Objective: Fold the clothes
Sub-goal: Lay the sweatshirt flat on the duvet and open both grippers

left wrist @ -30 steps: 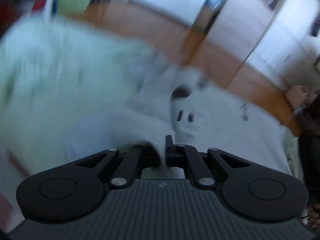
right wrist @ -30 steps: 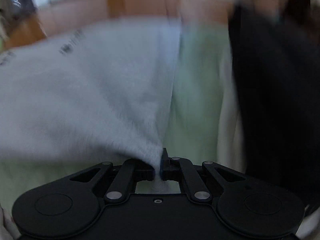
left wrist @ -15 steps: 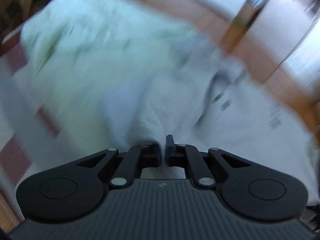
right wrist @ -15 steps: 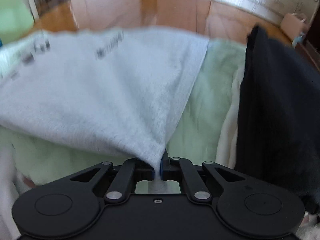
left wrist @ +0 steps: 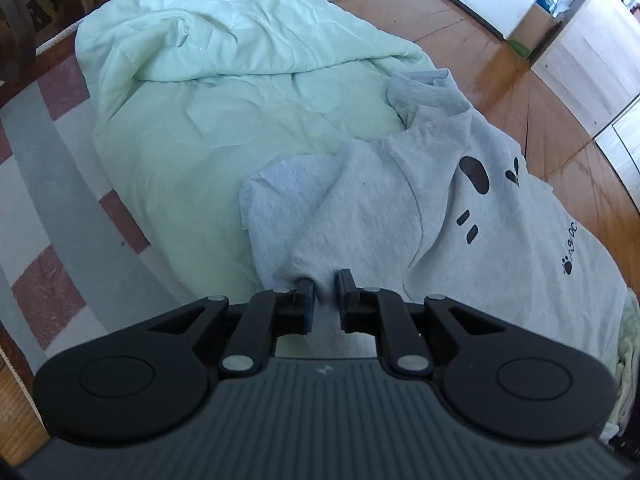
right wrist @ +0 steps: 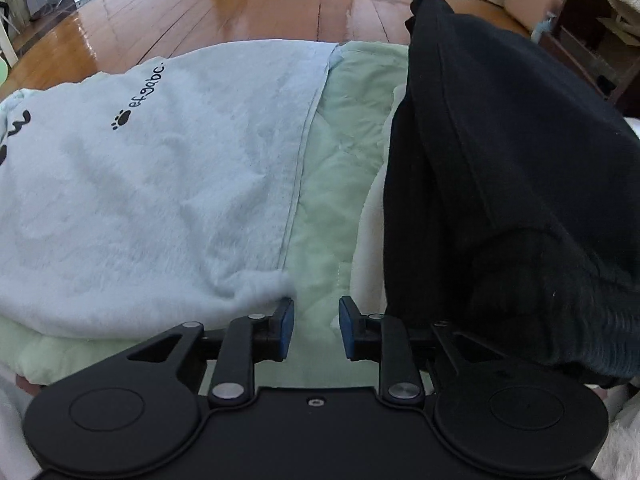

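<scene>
The grey T-shirt [left wrist: 460, 208] lies on the pale green quilt [left wrist: 224, 92], print side up, w/ one sleeve end bunched and rumpled near the collar. Everything else is placed off that shirt. The left gripper [left wrist: 324, 284] sits at the shirt's near edge; its fingers are a little apart w/ cloth between them, and I can't tell if they grip or only bracket it. The right gripper [right wrist: 316, 312] is at the shirt's hem corner [right wrist: 276, 280], fingers spread, nothing in them, green quilt showing between. A black garment [right wrist: 500, 180] is heaped just beside the shirt's hem side, w/ a strip of quilt between. Wood floor [right wrist: 240, 4] runs beyond the shirt's far edge.

Risk, as I judge it: the bunched sleeve gets folded in as a lump if not smoothed first, and a loose left hold could drag the near edge askew.

Vs. half a sec ago: right fingers were pinched on the lifted hem corner; now they're apart and the shirt is laid flat. Left fingers were tighter too.
</scene>
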